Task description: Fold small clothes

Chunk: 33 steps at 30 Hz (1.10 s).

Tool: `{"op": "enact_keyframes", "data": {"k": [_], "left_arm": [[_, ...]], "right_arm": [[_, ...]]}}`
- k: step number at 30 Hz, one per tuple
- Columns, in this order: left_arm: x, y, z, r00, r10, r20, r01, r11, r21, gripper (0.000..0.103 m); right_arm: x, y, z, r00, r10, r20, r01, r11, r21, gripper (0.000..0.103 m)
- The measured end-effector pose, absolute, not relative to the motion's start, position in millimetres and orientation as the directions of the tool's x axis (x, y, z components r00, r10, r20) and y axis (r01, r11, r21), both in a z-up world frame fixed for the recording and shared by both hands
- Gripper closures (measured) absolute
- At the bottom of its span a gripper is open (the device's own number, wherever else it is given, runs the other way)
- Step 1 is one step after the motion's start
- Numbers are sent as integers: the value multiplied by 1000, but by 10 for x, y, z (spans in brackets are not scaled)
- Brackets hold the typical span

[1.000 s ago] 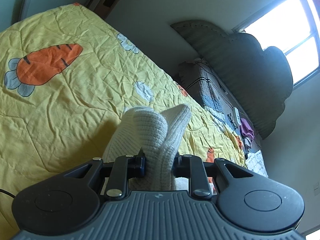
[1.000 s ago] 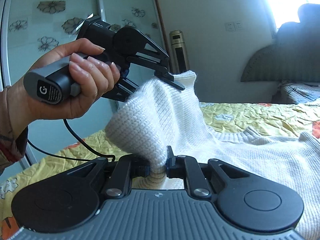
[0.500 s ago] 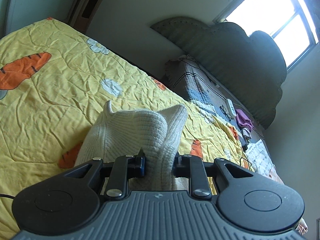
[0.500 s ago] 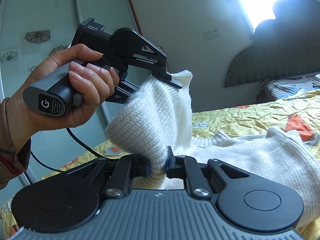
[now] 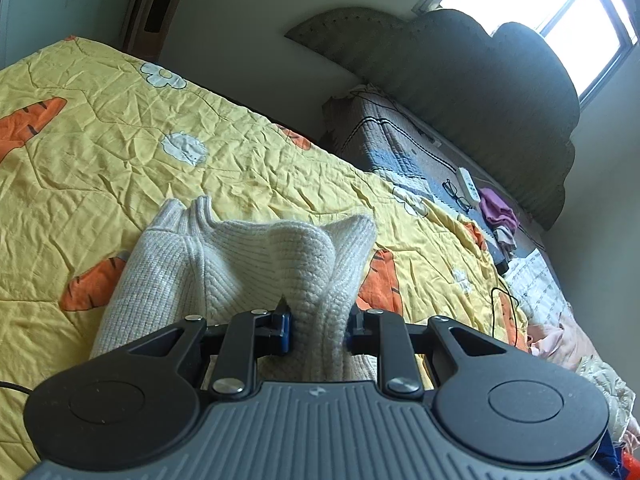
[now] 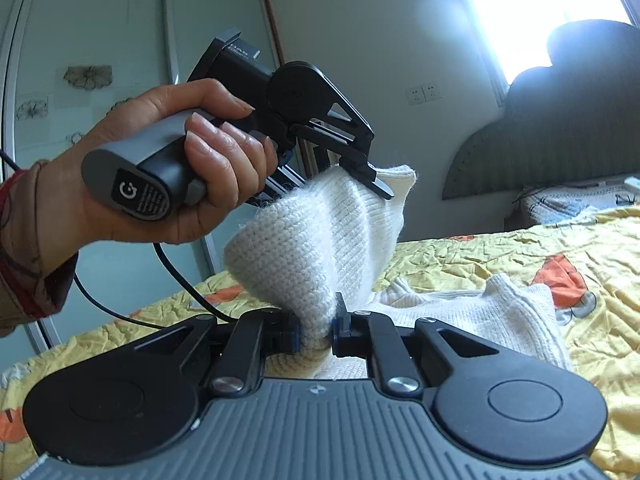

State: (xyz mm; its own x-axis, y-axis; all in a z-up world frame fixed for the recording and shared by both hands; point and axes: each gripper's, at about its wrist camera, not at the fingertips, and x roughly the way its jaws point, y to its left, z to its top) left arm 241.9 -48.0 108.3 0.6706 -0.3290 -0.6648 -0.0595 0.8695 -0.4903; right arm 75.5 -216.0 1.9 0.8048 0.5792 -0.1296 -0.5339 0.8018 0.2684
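Two tongs grip my white knit sweater [image 6: 320, 240]: left tongs [image 5: 318, 332] and right tongs [image 6: 316, 330] each pinch an edge, lifting it above the yellow bed quilt [image 5: 100, 152] so I can presumably fold it over.

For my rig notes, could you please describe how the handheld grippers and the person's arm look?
The left gripper is black with a grey handle bearing a "G" label and a black cable. The right gripper has a ribbed grey base and blue-padded jaws. The hand is bare, with a reddish-brown sleeve.
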Motion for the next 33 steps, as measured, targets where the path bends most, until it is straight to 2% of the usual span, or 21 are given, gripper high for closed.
{"op": "enact_keyframes", "data": {"k": [11,14,16,19,22,23,28,29,30,31,33], "left_arm": [[2630,-1048,852,636,-305,-708,-40,904,-426,81],[2677,-1193,770,631,-291,-719,-26,919,-394,81],[2698,-1241,710,622,-288,-729,-25,922,-386,81],[2716,-1270,628,609,-294,-737,-23,922,-387,81],[2720,-1302,595,604,-295,-740,-8,927,-376,81],[2716,-1318,589,604,-293,-741,-4,929,-370,81],[2738,-1360,584,608,-286,-740,1,933,-360,81],[2742,-1376,586,610,-285,-739,3,934,-357,81],[2746,-1393,590,613,-283,-737,8,936,-353,81],[2749,-1409,594,616,-283,-735,13,937,-350,81],[2754,-1460,596,616,-285,-734,19,937,-348,81]], "right_arm": [[1010,-2806,-218,808,568,-156,-389,713,583,87],[1043,-2863,-236,804,567,-178,-374,715,591,86],[1049,-2837,-235,808,552,-206,-366,745,558,81],[1042,-2770,-230,833,491,-254,-337,815,472,61],[1044,-2741,-236,842,470,-265,-330,838,435,56],[1053,-2742,-245,843,467,-267,-326,838,438,46],[1055,-2751,-258,849,468,-245,-329,832,446,46],[1043,-2746,-250,852,465,-241,-330,834,442,52],[1028,-2758,-244,854,467,-230,-335,831,445,71],[982,-2777,-235,851,478,-217,-342,819,461,83],[904,-2809,-197,856,471,-210,-329,813,481,86]]}}
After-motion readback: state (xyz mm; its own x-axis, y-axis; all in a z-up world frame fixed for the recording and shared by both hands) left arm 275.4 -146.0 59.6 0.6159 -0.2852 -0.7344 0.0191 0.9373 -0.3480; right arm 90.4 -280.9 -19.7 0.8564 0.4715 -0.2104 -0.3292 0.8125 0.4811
